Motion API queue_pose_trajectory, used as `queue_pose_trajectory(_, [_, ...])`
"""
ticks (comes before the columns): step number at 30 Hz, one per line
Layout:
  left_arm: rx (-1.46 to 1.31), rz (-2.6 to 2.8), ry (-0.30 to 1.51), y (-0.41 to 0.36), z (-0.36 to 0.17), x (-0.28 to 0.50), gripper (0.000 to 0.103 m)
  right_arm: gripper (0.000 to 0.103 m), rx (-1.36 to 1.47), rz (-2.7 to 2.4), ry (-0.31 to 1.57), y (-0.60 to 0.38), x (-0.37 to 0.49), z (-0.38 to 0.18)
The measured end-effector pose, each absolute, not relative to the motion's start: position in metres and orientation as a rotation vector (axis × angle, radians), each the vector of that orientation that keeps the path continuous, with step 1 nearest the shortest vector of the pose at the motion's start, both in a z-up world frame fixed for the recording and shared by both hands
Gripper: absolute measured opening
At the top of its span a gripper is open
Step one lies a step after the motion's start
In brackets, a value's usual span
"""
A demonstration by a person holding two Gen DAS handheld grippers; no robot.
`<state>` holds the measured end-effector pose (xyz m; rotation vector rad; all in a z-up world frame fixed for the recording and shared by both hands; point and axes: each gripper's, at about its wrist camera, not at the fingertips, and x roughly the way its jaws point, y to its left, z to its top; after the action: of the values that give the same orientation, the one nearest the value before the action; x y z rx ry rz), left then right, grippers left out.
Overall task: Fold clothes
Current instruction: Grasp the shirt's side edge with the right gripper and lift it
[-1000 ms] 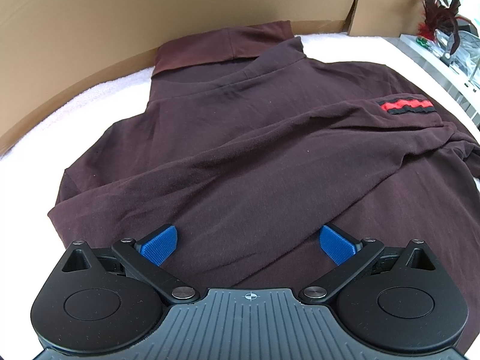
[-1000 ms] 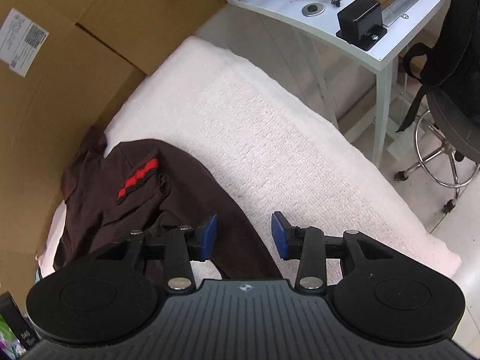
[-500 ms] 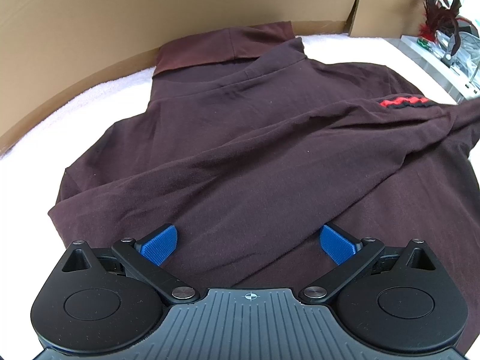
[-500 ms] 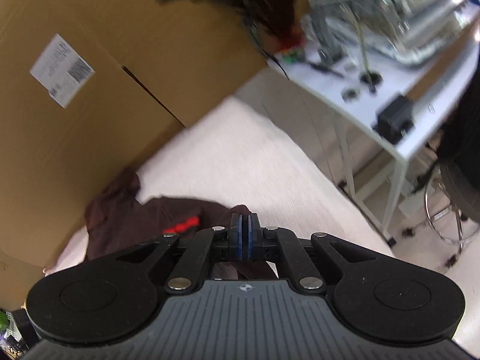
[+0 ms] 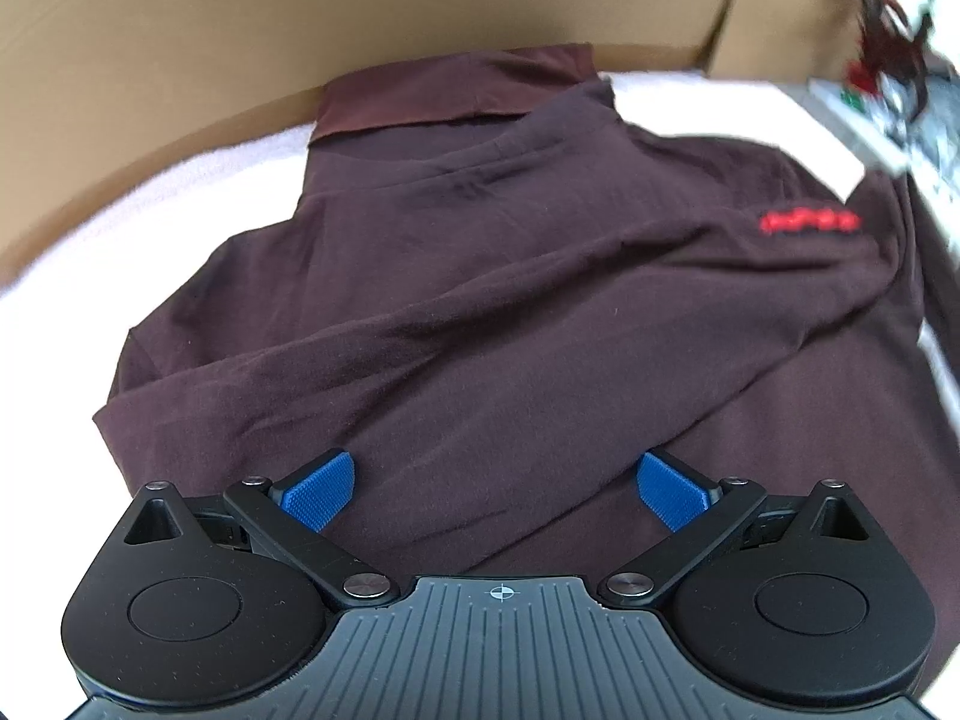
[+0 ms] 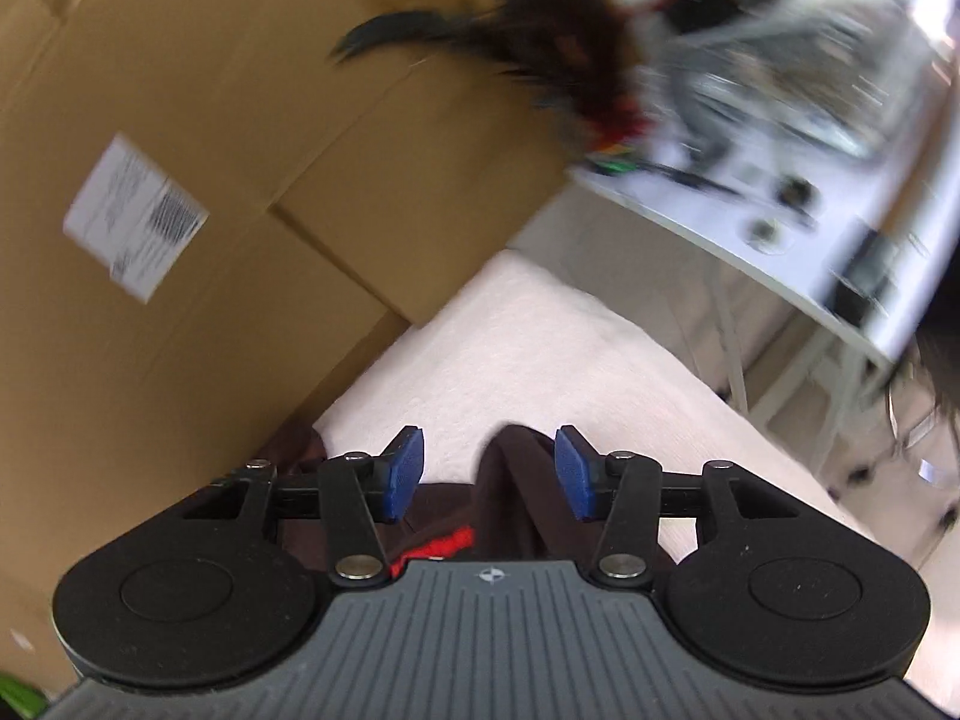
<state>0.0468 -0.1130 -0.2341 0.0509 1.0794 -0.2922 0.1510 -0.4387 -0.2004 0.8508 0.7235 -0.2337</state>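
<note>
Currently, as I read my two wrist feeds:

Garment: I see a dark maroon shirt [image 5: 480, 312] lying spread on a white towel-like cover [image 5: 180, 192], collar [image 5: 456, 87] at the far side, near the cardboard.

Sleeve: one sleeve [image 5: 540, 312] lies folded diagonally across the body of the shirt, running from the near left edge toward the far right, where a red stripe mark [image 5: 807, 221] shows on it.

Left tool: my left tool [image 5: 495, 483] hovers low at the near hem with its blue pads [image 5: 318, 489] spread wide; nothing sits between them, and I cannot tell whether they touch the cloth beneath.

Right tool: my right tool [image 6: 487, 474] has its pads [image 6: 403, 471] parted to a middling gap. A raised ridge of maroon fabric [image 6: 516, 480] stands in that gap, close to the right pad; neither pad presses on it that I can see.

Stripe, right view: a patch of red trim [image 6: 438, 546] shows just above the tool body, left of the ridge.

Cover, right view: the white cover [image 6: 570, 360] stretches ahead of the right tool.

Surroundings: brown cardboard [image 6: 210, 90] walls stand behind the cover, one carrying a white shipping label [image 6: 135, 217]. A white bench [image 6: 780, 240] with blurred clutter stands to the right, dark feathers [image 6: 540, 30] above it.

Image quality: the right view is motion-blurred at the far field; small items on the bench are not identifiable.
</note>
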Motion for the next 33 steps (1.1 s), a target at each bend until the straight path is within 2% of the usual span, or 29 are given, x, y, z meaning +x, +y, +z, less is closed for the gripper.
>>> queue_pose_trajectory(4, [-0.184,-0.334,1.057,-0.104,-0.222,0.059,0.103,0.055,1.091,-0.226,0.765,-0.451,0.106,-0.229])
queue_pose_trajectory(7, [-0.248,-0.324,1.05,-0.105,-0.221,0.07,0.103,0.055,1.341,-0.25,0.777,-0.453,0.074,-0.257])
queue_pose_trajectory(11, [-0.25,-0.285,1.107,-0.111,-0.235,0.082,0.103,0.055,1.674,-0.297,0.738,-0.442,0.044,-0.294])
queue_pose_trajectory(20, [-0.091,-0.297,1.098,-0.129,-0.238,0.075,0.103,0.053,2.06,-0.537,0.581,-0.425,0.02,-0.328])
queue_pose_trajectory(25, [-0.151,-0.301,1.106,-0.12,-0.237,0.072,0.103,0.056,2.156,-0.544,0.565,-0.417,0.021,-0.328])
queue_pose_trajectory(27, [-0.184,-0.3,1.109,-0.117,-0.236,0.071,0.103,0.064,2.149,-0.539,0.592,-0.407,0.026,-0.325])
queue_pose_trajectory(33, [-0.174,-0.311,1.109,-0.115,-0.235,0.067,0.103,0.066,2.1,-0.664,0.568,-0.405,0.024,-0.322])
